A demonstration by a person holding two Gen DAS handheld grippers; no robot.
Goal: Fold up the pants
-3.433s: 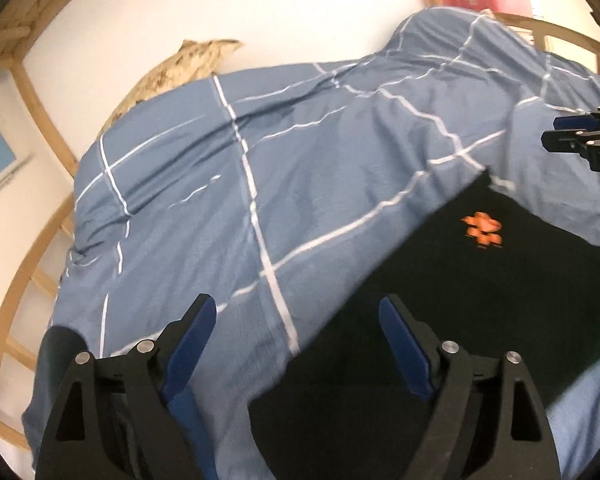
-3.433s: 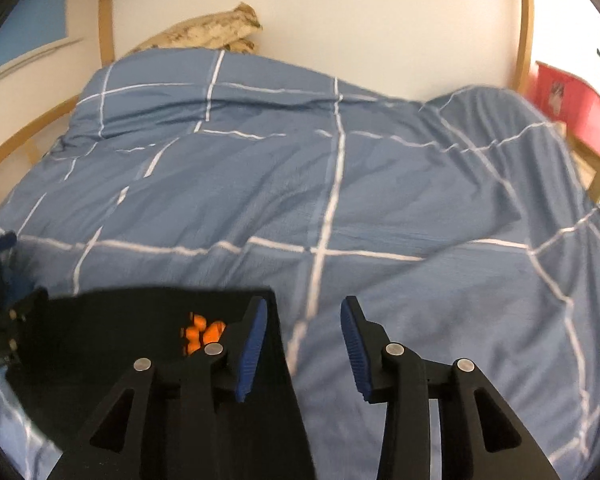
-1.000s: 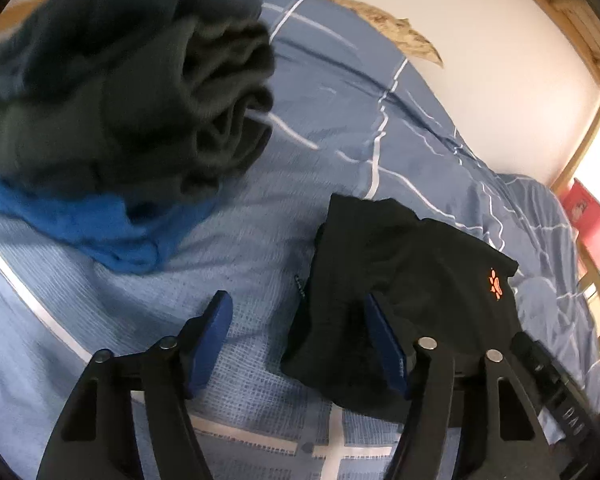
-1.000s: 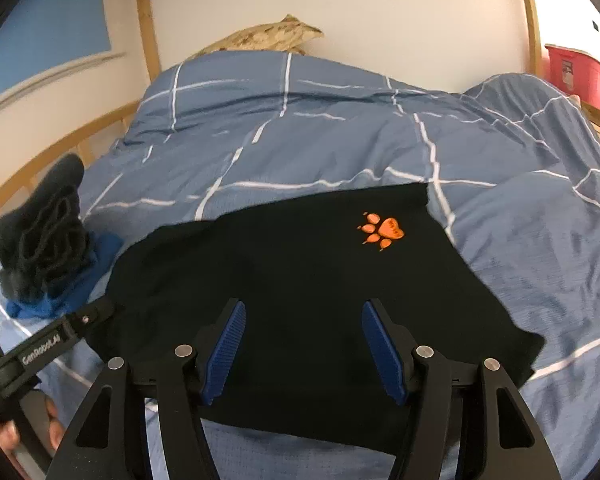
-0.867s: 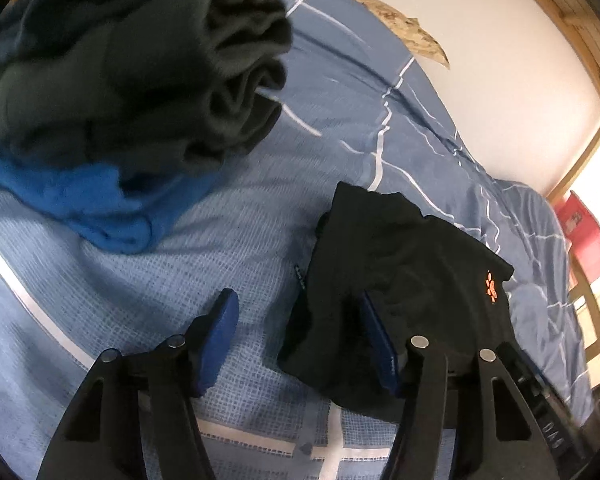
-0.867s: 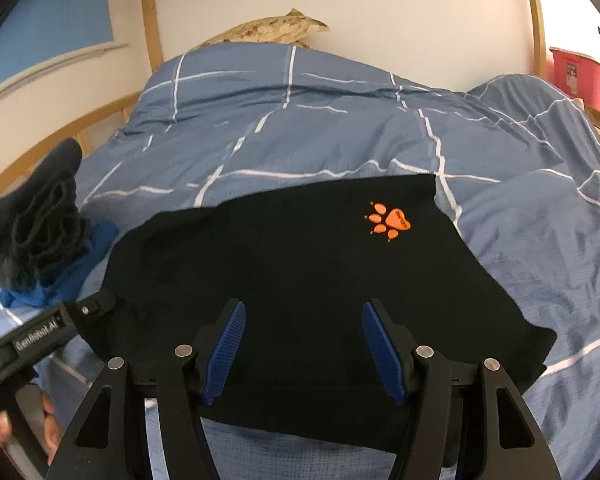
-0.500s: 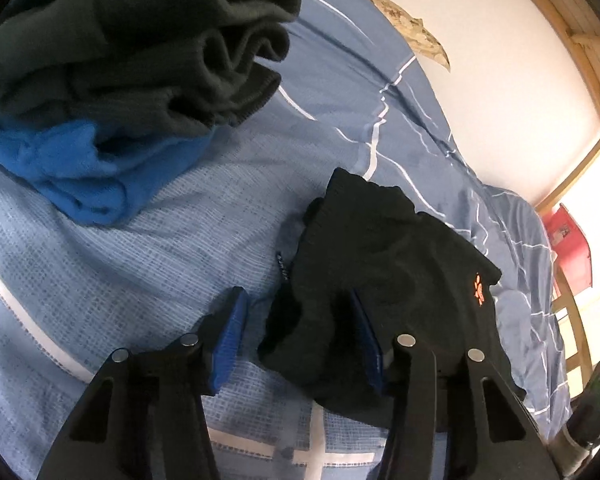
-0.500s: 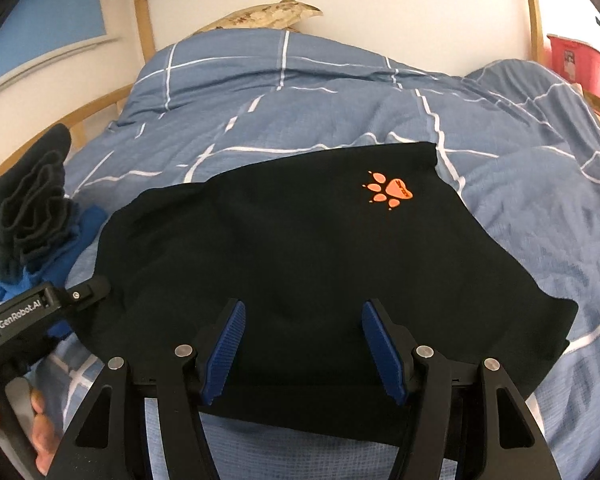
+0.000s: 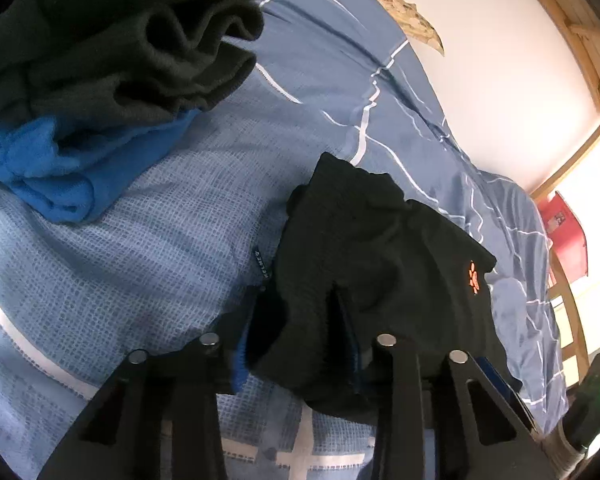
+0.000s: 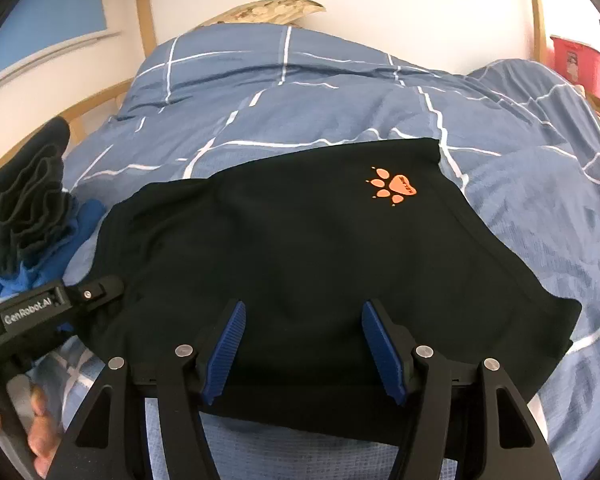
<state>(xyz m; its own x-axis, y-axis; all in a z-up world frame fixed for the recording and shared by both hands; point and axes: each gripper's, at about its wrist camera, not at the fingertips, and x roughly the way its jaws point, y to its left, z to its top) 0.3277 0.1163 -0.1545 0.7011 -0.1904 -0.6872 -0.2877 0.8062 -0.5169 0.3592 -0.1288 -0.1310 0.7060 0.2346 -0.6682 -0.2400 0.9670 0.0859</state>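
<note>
Right wrist view shows black pants [image 10: 300,256] lying on a blue checked duvet [image 10: 300,92], already folded into a compact, roughly rectangular packet, with an orange paw-print logo [image 10: 392,189] toward one o'clock. The right gripper [image 10: 303,350] hovers over the packet's near edge at six o'clock, its blue-padded fingers [image 10: 224,344] spread wide and holding nothing.

At nine o'clock the left gripper [image 10: 100,290] reaches the packet's left end. In the left wrist view, the left gripper [image 9: 296,344] has a bunched corner of the black pants [image 9: 380,264] between its fingers, which stand fairly narrow and appear clamped on the cloth. A small label tab [image 9: 261,265] sticks out at that end.

Judging by its tidy shape, most of the folding seems done; what likely remains is one last fold or simply lifting the packet away. The left end looks lumpy, so it may need smoothing.

Near ten o'clock in the left wrist view sits a stack of folded dark grey garments [image 9: 112,40] on top of a bright blue garment [image 9: 60,168], well apart from the pants. A patterned pillow [image 10: 268,10] lies at twelve o'clock by the wall, and a red storage box [image 10: 580,62] at two o'clock. Nothing visibly blocks the pants.
</note>
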